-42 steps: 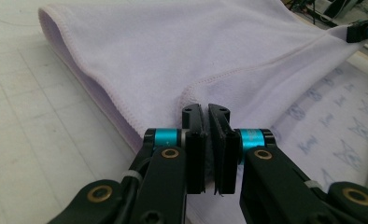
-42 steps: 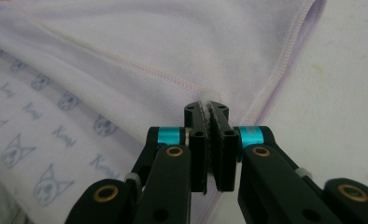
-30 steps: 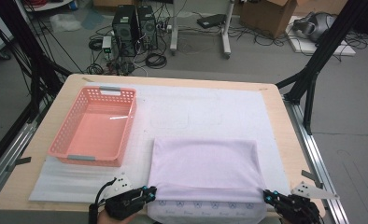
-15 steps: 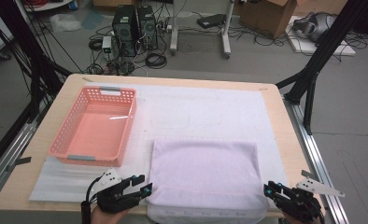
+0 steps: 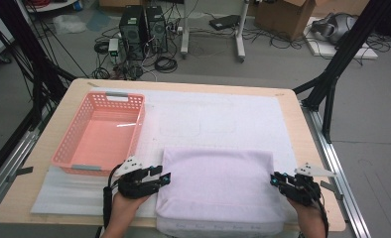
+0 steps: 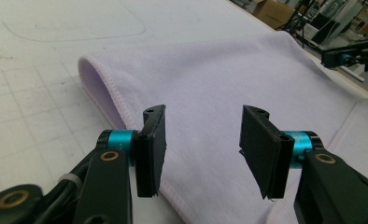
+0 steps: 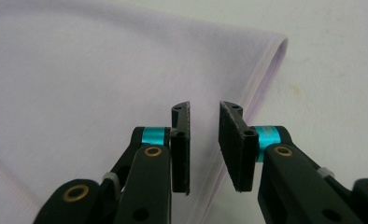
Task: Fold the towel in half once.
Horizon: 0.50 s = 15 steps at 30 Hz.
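A folded lilac towel (image 5: 218, 186) lies flat on the white mat near the table's front edge. My left gripper (image 5: 163, 177) is at its left side edge, tips pointing in over the cloth. In the left gripper view this gripper (image 6: 203, 126) is open above the towel (image 6: 210, 70); its jaws have just been opening and hold nothing. My right gripper (image 5: 274, 179) is at the towel's right side edge. In the right gripper view it (image 7: 204, 116) is open with a narrower gap over the hem of the towel (image 7: 102, 70); its jaws opened, then closed a little, with nothing pinched.
An empty pink basket (image 5: 99, 131) stands on the left of the white mat (image 5: 208, 114), close to my left hand. The wooden table's edge (image 5: 59, 114) and metal frame rails border the workspace. Computers, cables and boxes lie on the floor beyond.
Both grippers have let go of the towel's near corners and opened. They have moved away from the person along the towel's side edges. The towel now lies flat.
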### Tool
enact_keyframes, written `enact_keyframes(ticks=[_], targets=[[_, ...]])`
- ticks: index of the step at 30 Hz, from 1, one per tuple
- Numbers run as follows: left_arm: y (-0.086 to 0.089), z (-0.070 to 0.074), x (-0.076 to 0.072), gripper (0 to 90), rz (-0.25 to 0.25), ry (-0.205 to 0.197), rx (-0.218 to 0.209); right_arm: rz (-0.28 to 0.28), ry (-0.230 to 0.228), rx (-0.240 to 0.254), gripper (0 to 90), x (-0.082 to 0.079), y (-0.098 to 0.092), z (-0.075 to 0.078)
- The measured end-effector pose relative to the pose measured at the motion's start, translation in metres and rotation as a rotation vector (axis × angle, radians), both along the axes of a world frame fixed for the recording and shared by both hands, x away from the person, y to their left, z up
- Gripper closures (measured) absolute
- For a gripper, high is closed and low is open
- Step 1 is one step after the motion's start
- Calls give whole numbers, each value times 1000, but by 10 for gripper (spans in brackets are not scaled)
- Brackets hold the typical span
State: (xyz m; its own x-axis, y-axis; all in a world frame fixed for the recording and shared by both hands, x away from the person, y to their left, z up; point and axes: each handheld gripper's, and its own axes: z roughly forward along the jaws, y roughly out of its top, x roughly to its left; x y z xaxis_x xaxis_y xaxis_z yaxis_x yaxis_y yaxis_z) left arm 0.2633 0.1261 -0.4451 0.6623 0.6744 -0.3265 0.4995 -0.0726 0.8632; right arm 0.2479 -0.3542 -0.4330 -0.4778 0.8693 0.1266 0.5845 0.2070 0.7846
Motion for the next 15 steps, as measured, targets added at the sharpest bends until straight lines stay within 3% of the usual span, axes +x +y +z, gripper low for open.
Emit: enact_keyframes(ticks=[5,7,9,11,13,15], targets=[[-9,-1,19,513,-12,12,29,11,2,-6,740,36,9,-3],[-12,0,25,514,-5,3,54,13,9,-41,744,47,11,-6],[-12,1,29,512,10,-7,74,-29,20,-126,752,56,10,-11],[-11,0,31,511,26,-8,79,-61,3,-99,786,59,3,-14],[-11,-1,31,503,40,-7,89,-131,-14,-147,720,57,-2,-13],[-9,-1,32,491,58,-7,96,-135,-8,-104,730,54,-6,-12]])
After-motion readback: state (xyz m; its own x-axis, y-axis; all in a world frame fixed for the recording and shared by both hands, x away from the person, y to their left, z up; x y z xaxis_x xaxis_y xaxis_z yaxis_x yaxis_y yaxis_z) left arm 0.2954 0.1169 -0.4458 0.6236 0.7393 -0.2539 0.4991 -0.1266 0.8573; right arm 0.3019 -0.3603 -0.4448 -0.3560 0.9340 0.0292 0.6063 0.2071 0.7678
